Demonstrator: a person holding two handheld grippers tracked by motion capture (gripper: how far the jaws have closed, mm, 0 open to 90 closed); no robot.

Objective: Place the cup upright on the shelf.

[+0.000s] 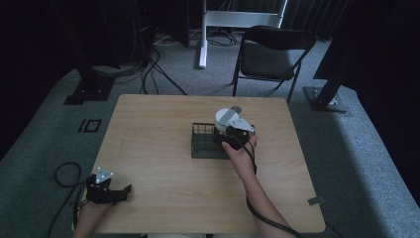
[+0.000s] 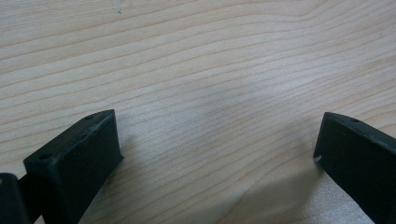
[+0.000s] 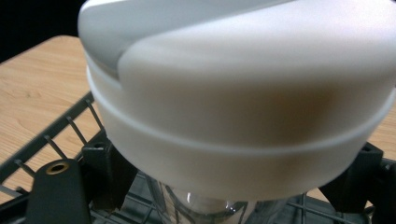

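Note:
A clear bottle with a broad white lid stands upright at the right end of a black wire rack in the middle of the wooden table. My right gripper is shut on it. In the right gripper view the white lid looms close, the clear body shows beneath it, and my right gripper has one black jaw on each side just under the lid, above the rack's wires. My left gripper rests open near the table's front left corner. In the left gripper view it has bare wood between its fingers.
A black folding chair stands beyond the far edge of the table. Cables and dark stand bases lie on the grey carpet to the left. Another base sits off the far right corner.

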